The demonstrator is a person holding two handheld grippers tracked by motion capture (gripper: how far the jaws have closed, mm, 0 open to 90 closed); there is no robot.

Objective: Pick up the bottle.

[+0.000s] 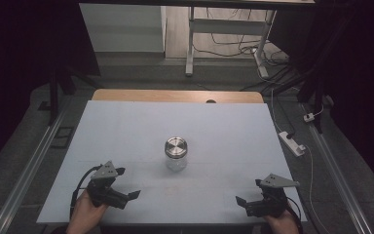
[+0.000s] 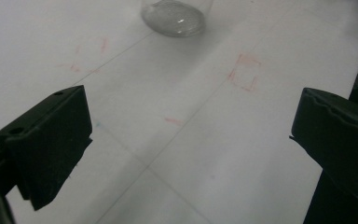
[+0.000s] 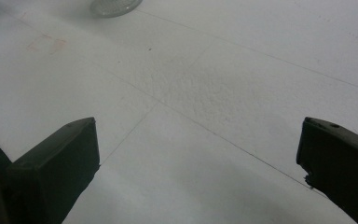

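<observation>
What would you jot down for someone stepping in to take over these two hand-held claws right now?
Left gripper: open, holding nothing, near the table's front edge.
Right gripper: open, holding nothing, at the front right.
Glass jar: upright mid-table between them, metal lid on, apart from both grippers.
Done: nothing visible yet.
Left: probably reach in and grip the jar, maybe one gripper on the body, the other on the lid.

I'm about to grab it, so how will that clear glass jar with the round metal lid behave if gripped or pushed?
The clear glass jar looks rigid, probably slippery and breakable under hard jaws. It looks empty, so likely light. Standing upright on the white table, it is squat, so a low push would probably slide it rather than tip it.
</observation>
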